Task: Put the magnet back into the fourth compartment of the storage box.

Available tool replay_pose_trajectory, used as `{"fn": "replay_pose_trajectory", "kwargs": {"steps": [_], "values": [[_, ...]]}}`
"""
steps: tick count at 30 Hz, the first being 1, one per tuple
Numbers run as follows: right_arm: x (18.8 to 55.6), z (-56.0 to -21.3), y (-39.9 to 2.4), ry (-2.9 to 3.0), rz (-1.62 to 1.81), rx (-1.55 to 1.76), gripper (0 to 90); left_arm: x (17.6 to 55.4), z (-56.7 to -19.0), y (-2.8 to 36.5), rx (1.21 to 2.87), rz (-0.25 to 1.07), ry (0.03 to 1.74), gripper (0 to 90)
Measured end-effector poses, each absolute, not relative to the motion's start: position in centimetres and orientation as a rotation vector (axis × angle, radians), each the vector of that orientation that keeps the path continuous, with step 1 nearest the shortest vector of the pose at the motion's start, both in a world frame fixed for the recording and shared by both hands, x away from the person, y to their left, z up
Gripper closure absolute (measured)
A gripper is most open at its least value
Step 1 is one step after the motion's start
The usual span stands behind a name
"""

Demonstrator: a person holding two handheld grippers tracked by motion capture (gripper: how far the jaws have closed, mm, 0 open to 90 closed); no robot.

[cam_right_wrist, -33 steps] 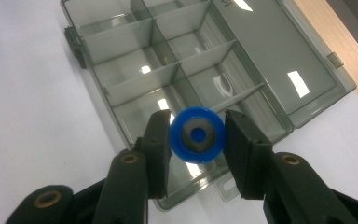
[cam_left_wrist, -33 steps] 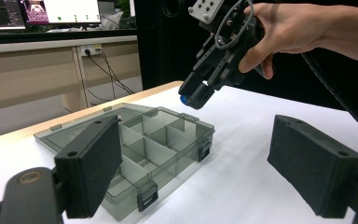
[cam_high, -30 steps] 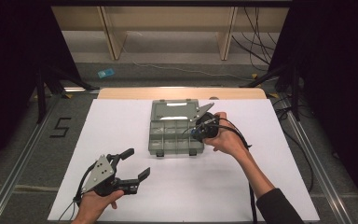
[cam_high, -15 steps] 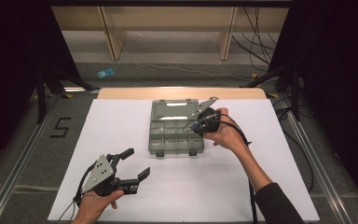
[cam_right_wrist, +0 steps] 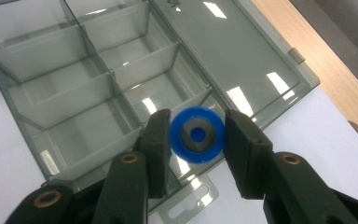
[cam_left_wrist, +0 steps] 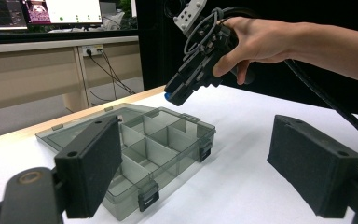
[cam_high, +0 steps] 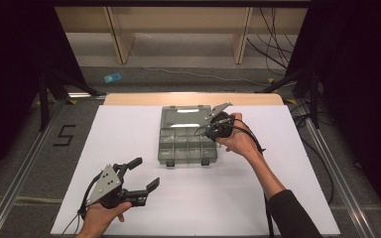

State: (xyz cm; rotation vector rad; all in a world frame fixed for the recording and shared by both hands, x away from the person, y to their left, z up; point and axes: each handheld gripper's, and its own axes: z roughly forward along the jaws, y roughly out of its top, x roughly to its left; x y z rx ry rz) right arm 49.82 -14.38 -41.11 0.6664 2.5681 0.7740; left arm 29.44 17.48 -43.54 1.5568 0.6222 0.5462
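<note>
Your right gripper [cam_right_wrist: 196, 140] was clamped on a small blue disc [cam_right_wrist: 196, 134] with a grey centre, held in the air above the right-hand end of the open organiser box [cam_high: 186, 144], over the compartments nearest the hinge and the flat lid [cam_right_wrist: 233, 51]. Your left gripper [cam_high: 138, 174] rested on the white table [cam_high: 287, 198] well to the near left of the box, jaws spread wide with nothing between them.

I judged the main risk to be a release from that height: the disc could strike a thin divider [cam_right_wrist: 135, 60], bounce, and land in the wrong cell or roll onto the lid. The pads gripped only its rim, so a tilt of your wrist could have let it slip early.

Around the box the white surface lay bare on every side. The box's walls were low, so a straight descent into a cell looked unobstructed; the table's far wooden edge [cam_high: 193, 98] ran just beyond the lid.
</note>
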Motion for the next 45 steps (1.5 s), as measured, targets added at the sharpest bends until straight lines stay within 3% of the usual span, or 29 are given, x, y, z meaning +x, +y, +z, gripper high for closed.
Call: {"fn": "replay_pose_trajectory", "kwargs": {"steps": [33,45], "values": [[51.1,-43.0,-13.7,2.592,0.744,0.675,61.7,29.3,-43.4,17.6,1.553,0.549,0.625,16.8],[50.6,-42.2,-13.5,2.528,0.832,0.726,41.0,29.3,-43.4,17.7,1.555,0.553,0.624,16.7]]}}
